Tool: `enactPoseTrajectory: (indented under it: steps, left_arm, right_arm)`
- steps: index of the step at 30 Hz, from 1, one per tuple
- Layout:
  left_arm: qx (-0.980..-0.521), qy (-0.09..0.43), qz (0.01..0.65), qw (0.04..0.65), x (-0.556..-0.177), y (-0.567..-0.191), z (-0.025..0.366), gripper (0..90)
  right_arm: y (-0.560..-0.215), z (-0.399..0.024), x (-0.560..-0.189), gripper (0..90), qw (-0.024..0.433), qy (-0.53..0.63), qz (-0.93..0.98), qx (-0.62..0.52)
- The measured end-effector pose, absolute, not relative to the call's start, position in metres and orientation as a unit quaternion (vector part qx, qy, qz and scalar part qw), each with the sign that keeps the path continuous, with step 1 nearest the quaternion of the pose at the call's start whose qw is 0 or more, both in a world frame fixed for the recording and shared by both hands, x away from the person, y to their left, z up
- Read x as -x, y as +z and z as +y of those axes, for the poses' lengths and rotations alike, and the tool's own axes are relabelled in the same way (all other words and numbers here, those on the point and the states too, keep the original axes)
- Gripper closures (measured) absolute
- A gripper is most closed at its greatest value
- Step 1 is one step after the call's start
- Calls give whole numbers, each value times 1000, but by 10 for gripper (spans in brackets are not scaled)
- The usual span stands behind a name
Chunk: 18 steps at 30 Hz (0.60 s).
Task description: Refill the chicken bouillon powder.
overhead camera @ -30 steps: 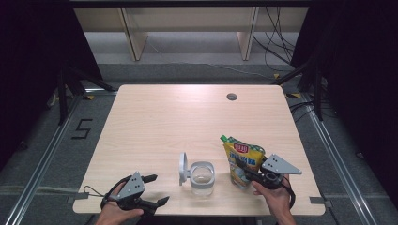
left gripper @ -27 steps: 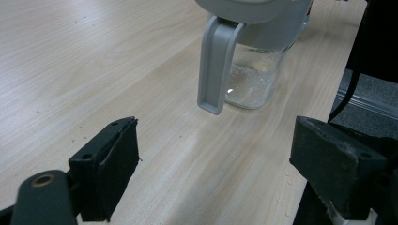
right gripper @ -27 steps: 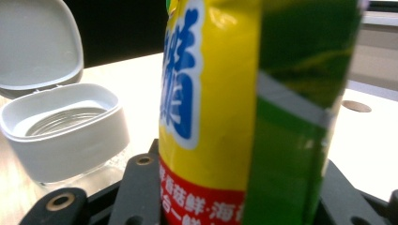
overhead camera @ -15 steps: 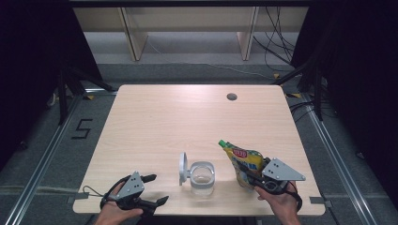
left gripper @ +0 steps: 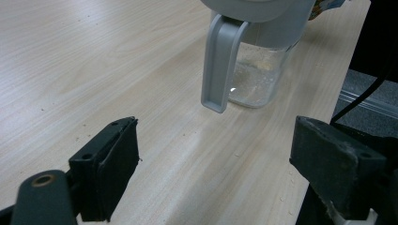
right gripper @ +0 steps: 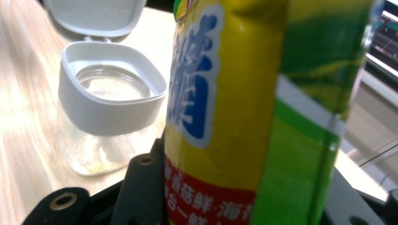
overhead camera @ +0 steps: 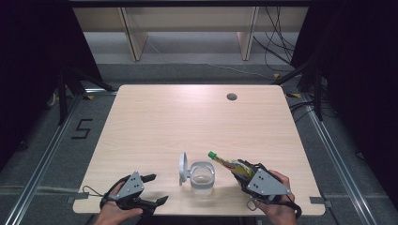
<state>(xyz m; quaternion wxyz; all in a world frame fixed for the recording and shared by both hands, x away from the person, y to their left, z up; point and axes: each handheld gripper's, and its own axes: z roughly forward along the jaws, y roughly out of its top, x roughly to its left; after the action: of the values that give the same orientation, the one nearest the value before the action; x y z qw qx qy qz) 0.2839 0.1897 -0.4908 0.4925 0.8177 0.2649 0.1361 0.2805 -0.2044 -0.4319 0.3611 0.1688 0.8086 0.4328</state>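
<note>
So the yellow-green refill pouch (overhead camera: 233, 165) has been lifted off the table and tipped since a second ago: it was standing upright near the right edge, and now it's leaned over to the left, with its green cap (overhead camera: 212, 154) pointed at the glass jar (overhead camera: 202, 177). The right gripper (overhead camera: 244, 176) is clamped on the pouch body, jaws at a middling width set by the pouch itself, and that grip looks unchanged. In the right gripper view the pouch (right gripper: 253, 108) is seen right between the jaws, with the jar's grey collar (right gripper: 110, 101) just left of it and the flip lid (right gripper: 96, 14) thrown back. That tilt reads like a pour being lined up, though whether the cap is loosened can't be told from here, too small.

The left gripper (overhead camera: 152, 190) has been kept where it was, resting at the near edge to the left of the jar, jaws spread wide with nothing between them. In the left gripper view the jar (left gripper: 258, 70) is seen a bit beyond the jaws, apart from them.

Room-wise: the jar is set close to the near edge of the table (overhead camera: 187, 117), and the pouch hand is close to the near right corner, so not much slack there. The whole far half of the tabletop is left free, apart from a small round cable hole (overhead camera: 231, 96) far right.
</note>
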Motion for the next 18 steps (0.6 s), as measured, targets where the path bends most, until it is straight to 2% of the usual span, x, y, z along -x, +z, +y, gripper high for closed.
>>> enactPoseTrajectory:
  steps: [6,10,18]
  left_arm:
    - [-817,136,265,493,-284,-491,190,151]
    - [-821,143,253,491,-286,-490,191,152]
    - [-821,144,254,492,-286,-491,191,152]
  right_arm:
    - [-431,-194,-273,616,387,381,829,-133]
    - [-430,-187,-270,625,426,322,841,-90]
    - [-429,-179,-263,626,448,286,844,-65]
